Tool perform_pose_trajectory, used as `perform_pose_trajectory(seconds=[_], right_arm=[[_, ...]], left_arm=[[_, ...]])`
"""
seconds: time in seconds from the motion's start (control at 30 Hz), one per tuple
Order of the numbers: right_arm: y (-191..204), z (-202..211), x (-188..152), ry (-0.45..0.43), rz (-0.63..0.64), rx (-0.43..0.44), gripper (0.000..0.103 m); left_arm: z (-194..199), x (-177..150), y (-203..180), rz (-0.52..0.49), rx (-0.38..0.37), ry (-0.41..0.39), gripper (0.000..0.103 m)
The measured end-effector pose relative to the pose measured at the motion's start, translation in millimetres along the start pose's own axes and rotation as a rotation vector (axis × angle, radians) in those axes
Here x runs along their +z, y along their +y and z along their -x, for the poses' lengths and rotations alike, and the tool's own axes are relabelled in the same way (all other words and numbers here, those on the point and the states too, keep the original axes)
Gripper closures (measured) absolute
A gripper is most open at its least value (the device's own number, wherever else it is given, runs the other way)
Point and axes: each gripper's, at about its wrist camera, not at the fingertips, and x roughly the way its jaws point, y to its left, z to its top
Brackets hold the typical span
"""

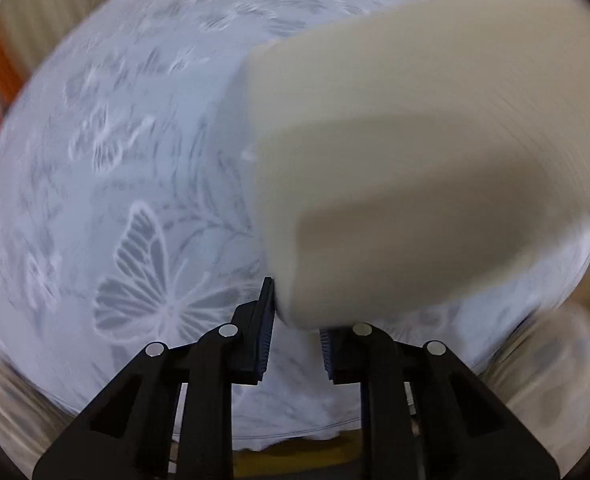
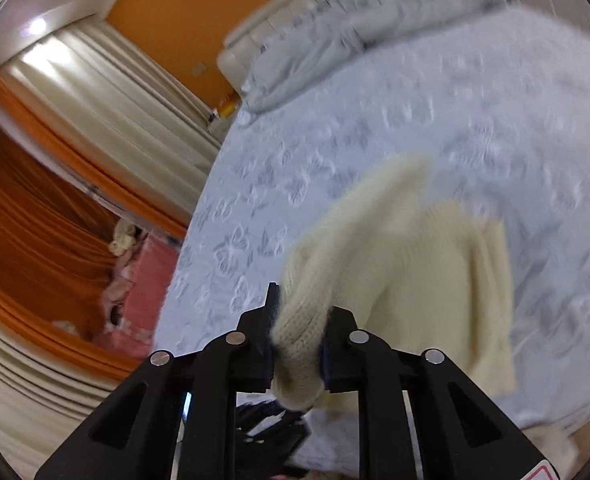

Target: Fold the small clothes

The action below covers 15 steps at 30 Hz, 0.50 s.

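Pale blue butterfly-print bedsheet [image 1: 135,184], orange curtains [image 2: 35,216] far left. Cream knit sweater [image 2: 407,264] lifted off bed: right gripper [image 2: 297,344] clamped on ribbed edge, left gripper [image 1: 297,332] clamped on another edge. Mid-fold; next, carry over, lay flat.

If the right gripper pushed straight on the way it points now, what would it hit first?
The cream knit garment clamped in the right gripper is directly ahead; past it probably the butterfly-print bedspread, though blur makes depth unclear.
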Motion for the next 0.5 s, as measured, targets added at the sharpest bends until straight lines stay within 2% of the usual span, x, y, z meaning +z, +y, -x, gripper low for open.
perform_pose_trajectory(seconds=[0.03, 0.1, 0.17, 0.2, 0.23, 0.27, 0.3, 0.33, 0.43, 0.47, 0.5], right_arm=[[-13, -1, -6, -0.005, 0.001, -0.075, 0.088], [-59, -22, -26, 0.067, -0.047, -0.234, 0.089], [-127, -58, -62, 0.224, -0.166, -0.355, 0.090], [-144, -67, -77, 0.261, -0.210, -0.352, 0.091], [-149, -66, -80, 0.262, -0.244, -0.327, 0.090], [-149, -61, -77, 0.253, -0.271, -0.309, 0.087], [-146, -55, -69, 0.241, -0.278, -0.302, 0.080], [-143, -48, -64, 0.222, -0.267, -0.309, 0.072], [-128, -16, -47, 0.102, -0.211, -0.394, 0.068], [-122, -9, -39, 0.074, -0.187, -0.385, 0.068], [-115, -9, -31, 0.076, -0.166, -0.354, 0.068]], left_arm=[[3, 1, -1, -0.008, 0.016, -0.011, 0.083], [2, 1, -1, -0.017, 0.048, -0.004, 0.083], [-8, 0, 5, 0.015, 0.032, 0.041, 0.083], [-14, -4, 5, 0.012, 0.030, 0.059, 0.083], [-17, -7, 1, -0.009, 0.052, 0.066, 0.083], [-18, -9, -3, -0.029, 0.075, 0.065, 0.083], [-19, -11, -5, -0.039, 0.083, 0.065, 0.083], [-18, -12, -7, -0.047, 0.085, 0.069, 0.082], [2, -12, -9, -0.076, 0.080, 0.034, 0.075], [11, -13, -10, -0.096, 0.081, 0.021, 0.074], [21, -15, -9, -0.116, 0.081, 0.007, 0.070]])
